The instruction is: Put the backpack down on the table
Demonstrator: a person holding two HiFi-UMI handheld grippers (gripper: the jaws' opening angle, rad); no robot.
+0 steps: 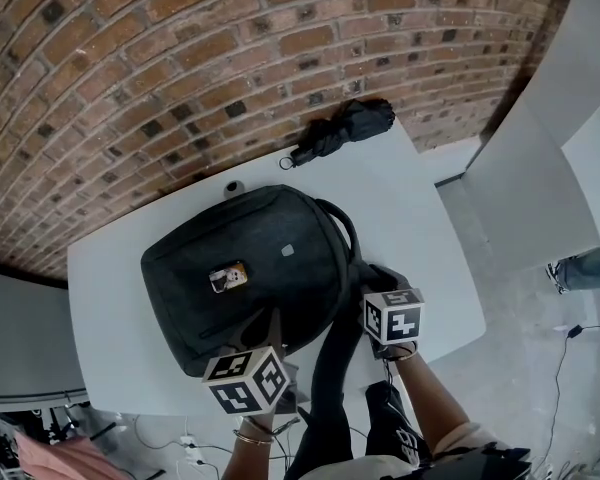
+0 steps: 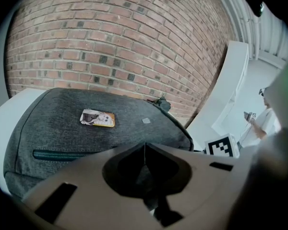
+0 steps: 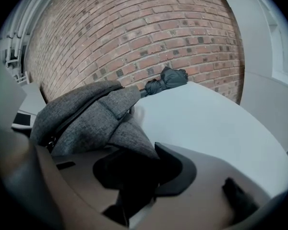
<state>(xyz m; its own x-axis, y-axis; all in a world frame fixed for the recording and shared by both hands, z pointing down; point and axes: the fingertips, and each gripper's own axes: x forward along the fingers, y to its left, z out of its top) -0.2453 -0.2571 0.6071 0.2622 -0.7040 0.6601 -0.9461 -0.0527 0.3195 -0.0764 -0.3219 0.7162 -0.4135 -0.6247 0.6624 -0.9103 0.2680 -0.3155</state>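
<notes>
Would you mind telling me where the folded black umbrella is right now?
In the head view, the umbrella lies at the far edge of the white table, by the brick wall, just beyond the backpack.

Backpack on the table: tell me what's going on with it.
A person with a gripper in each hand is setting the grey backpack down; it lies flat on the white table, front pocket up. The left gripper is shut at its near edge, and I cannot tell whether it pinches fabric. The right gripper has its jaws apart around a dark strap that trails off the table edge. A folded black umbrella lies beyond, by the brick wall.
</notes>
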